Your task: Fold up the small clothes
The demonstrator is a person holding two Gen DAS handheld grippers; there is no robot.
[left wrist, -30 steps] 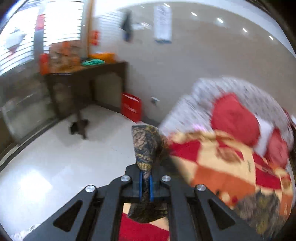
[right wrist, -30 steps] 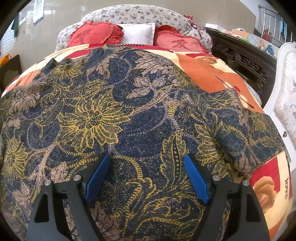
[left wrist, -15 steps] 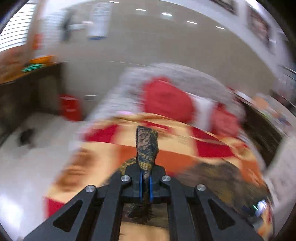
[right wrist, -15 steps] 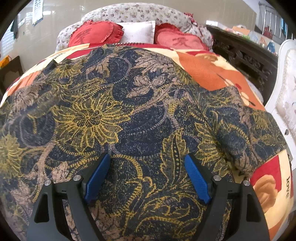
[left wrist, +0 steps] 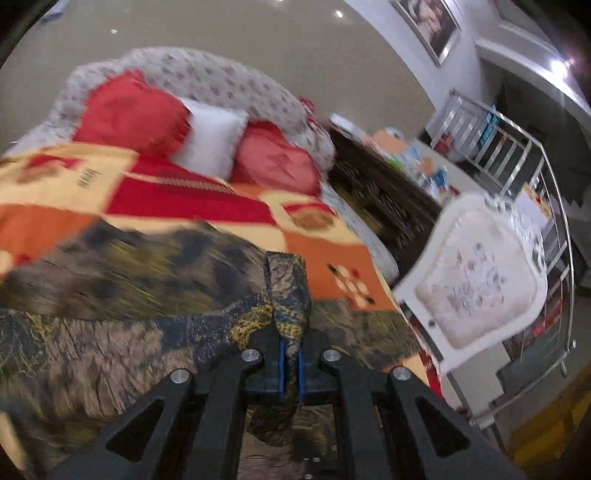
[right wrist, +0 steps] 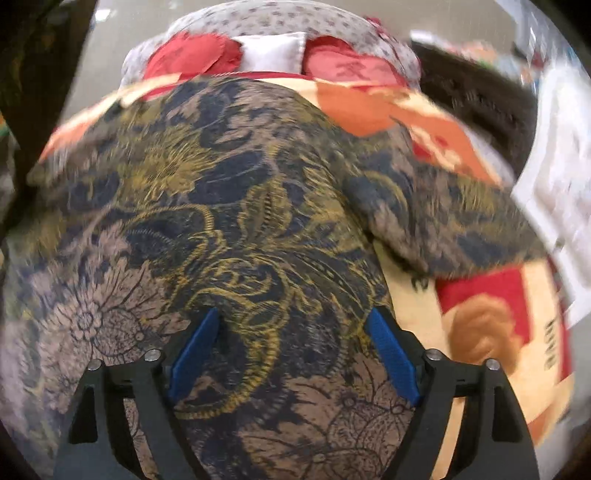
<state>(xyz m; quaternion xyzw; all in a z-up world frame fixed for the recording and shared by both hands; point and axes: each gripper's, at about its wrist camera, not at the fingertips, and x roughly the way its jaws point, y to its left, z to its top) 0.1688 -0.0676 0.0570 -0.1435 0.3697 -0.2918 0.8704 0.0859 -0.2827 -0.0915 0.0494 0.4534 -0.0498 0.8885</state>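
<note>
While clamping garment (left wrist: 288,291), left tool (left wrist: 290,365).

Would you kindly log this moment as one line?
left gripper: shut on floral garment | right gripper: open over garment | surface: bedspread

The bed's red pillows (left wrist: 127,114) (right wrist: 192,55), ahead of both wrist cameras, are shared; the patterned garment (right wrist: 236,206) is viewed closely.

Home bedroom: ahead of the left jaws a bed with a patchwork blanket (left wrist: 192,206), red cushions (left wrist: 129,114) flanking a white pillow (left wrist: 210,140) against a floral headboard (left wrist: 221,81); right of the jaws a white upholstered chair (left wrist: 476,288), a dark carved cabinet (left wrist: 384,206), and a framed picture (left wrist: 428,26) on the wall.
</note>
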